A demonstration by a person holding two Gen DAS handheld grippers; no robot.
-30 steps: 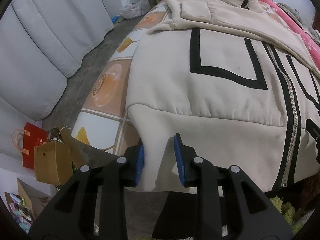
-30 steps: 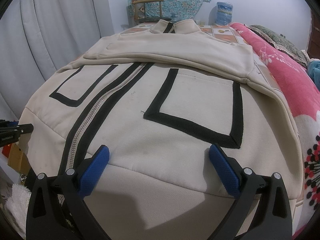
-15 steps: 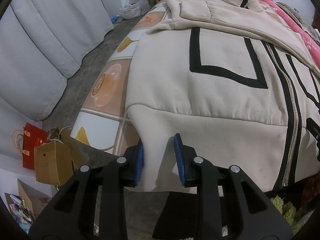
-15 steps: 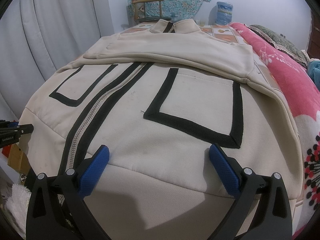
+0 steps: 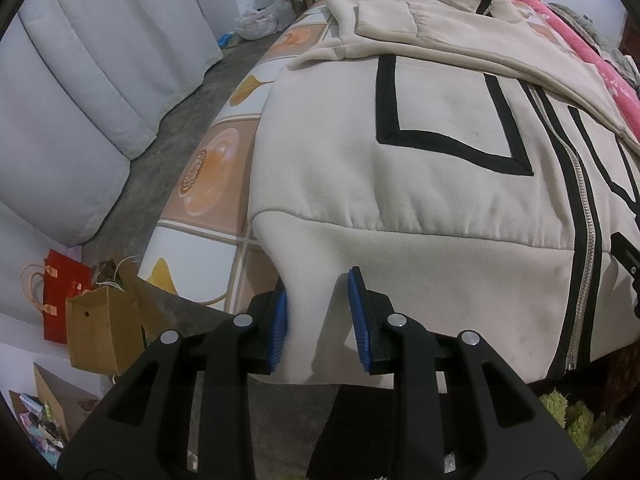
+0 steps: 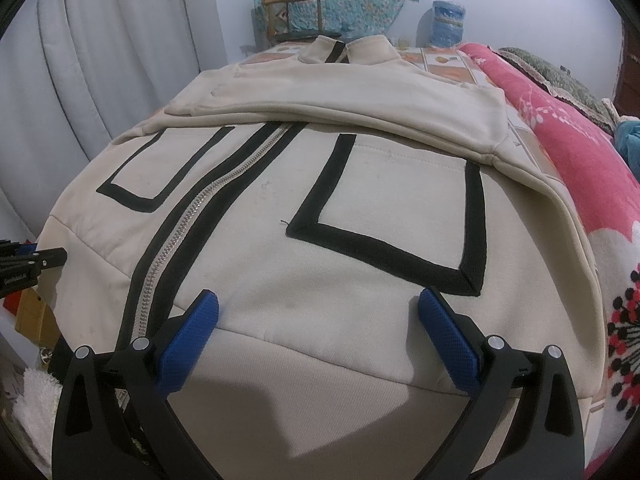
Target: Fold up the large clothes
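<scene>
A cream zip-up jacket point(image 5: 440, 184) with black pocket outlines lies front-up on the bed, sleeves folded across its chest. It also fills the right wrist view point(image 6: 320, 208). My left gripper point(image 5: 318, 312) straddles the jacket's bottom-left hem corner with its blue pads partly closed; the hem fabric sits between them, touching the left pad. My right gripper point(image 6: 318, 324) is wide open, hovering over the hem band right of the zipper point(image 6: 192, 232), holding nothing. The left gripper's tip point(image 6: 32, 266) shows at the left edge.
A pink floral blanket point(image 6: 560, 152) lies along the bed's right side. The tiled-print sheet point(image 5: 216, 176) shows left of the jacket. Grey curtains point(image 5: 80, 80), a red bag point(image 5: 60, 292) and a brown paper bag point(image 5: 104, 332) stand on the floor at left.
</scene>
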